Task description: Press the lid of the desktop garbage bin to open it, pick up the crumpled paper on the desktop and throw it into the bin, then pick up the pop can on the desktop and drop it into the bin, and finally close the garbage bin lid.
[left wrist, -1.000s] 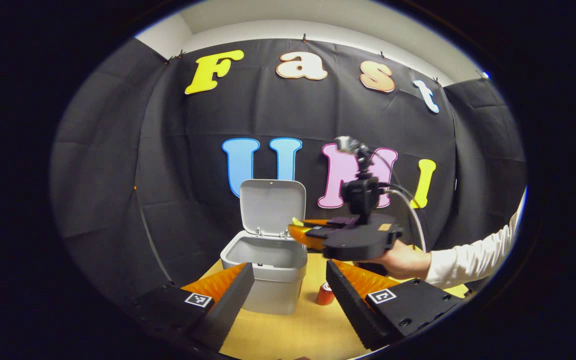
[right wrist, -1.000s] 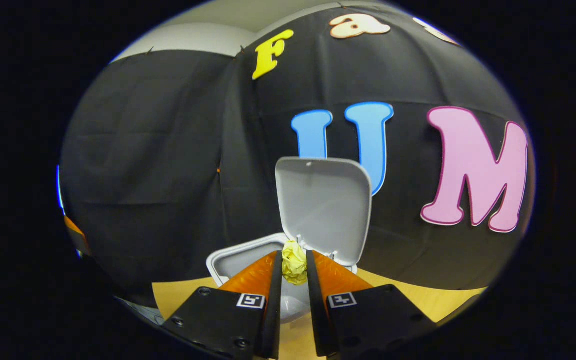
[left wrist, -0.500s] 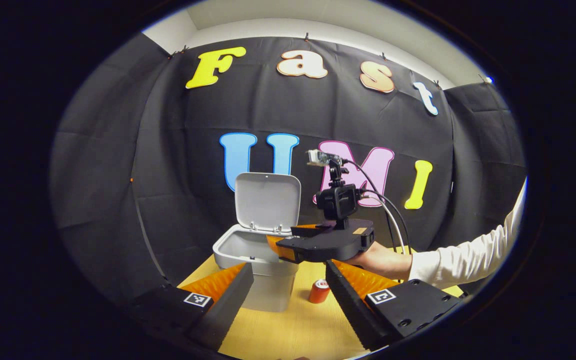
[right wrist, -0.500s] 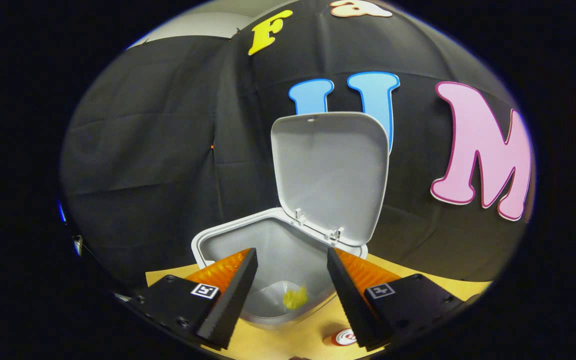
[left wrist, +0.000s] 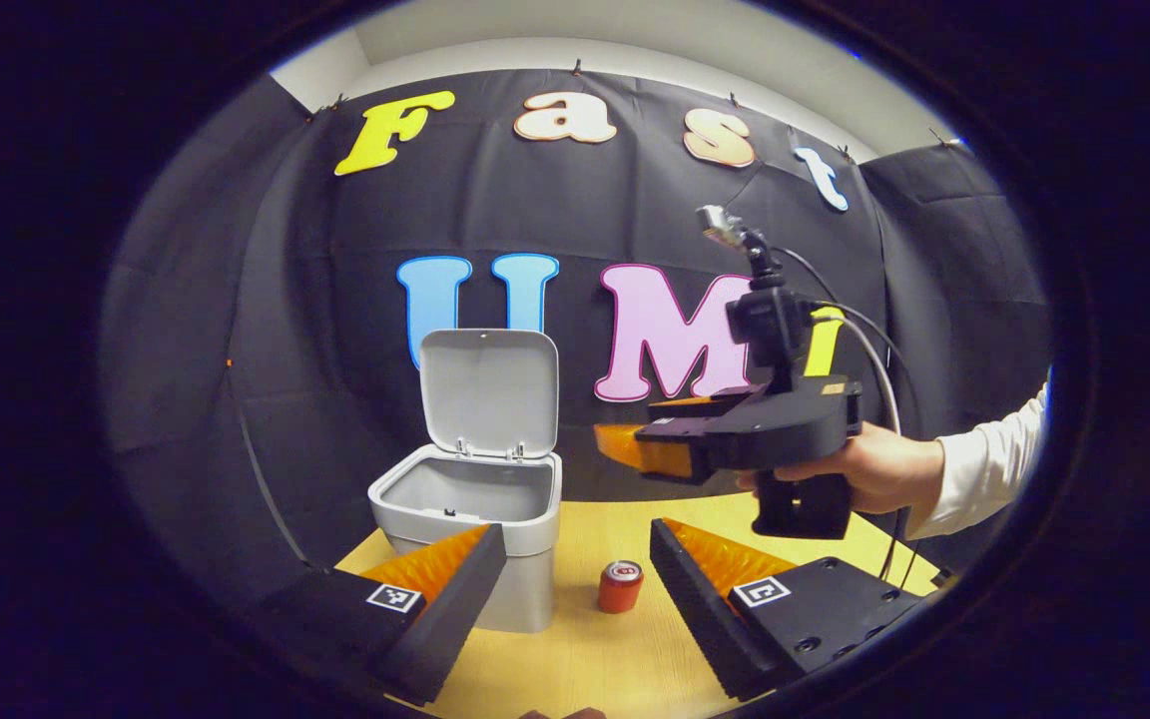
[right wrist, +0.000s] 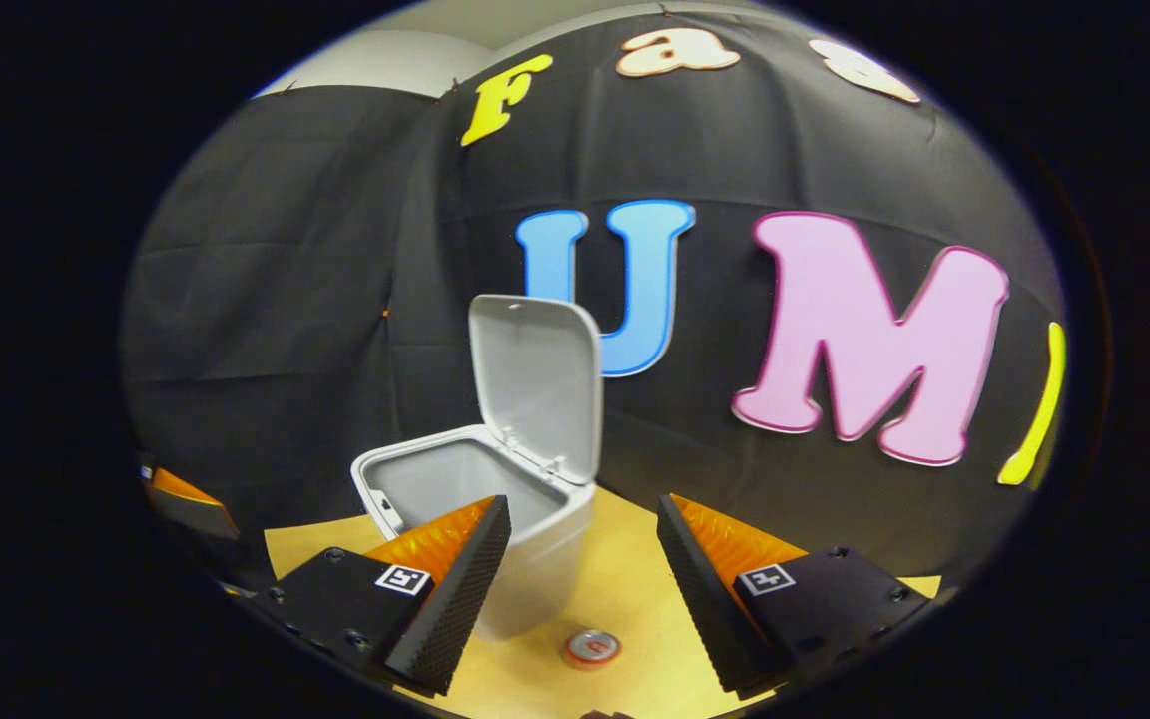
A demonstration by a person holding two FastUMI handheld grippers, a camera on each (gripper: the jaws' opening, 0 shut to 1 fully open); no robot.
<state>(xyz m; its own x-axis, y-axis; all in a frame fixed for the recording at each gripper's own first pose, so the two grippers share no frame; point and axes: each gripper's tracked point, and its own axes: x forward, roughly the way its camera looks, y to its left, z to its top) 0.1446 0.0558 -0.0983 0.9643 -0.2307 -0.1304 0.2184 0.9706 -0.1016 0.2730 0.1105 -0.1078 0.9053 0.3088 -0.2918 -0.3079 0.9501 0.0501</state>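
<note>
Item 1: pop can [right wrist: 591, 647], upright on surface [right wrist: 635, 589], below and between my right gripper [right wrist: 583, 584] jaws, spread empty. Left gripper [left wrist: 575, 589] jaws likewise apart; bin [left wrist: 480, 499] lid up.

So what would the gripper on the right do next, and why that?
Probably lower the right gripper toward the small red pop can. Its fingers stand open with nothing between them, the grey plastic bin has its lid up, and the can stands upright on the wooden desktop just below that gripper, beside the bin.
</note>
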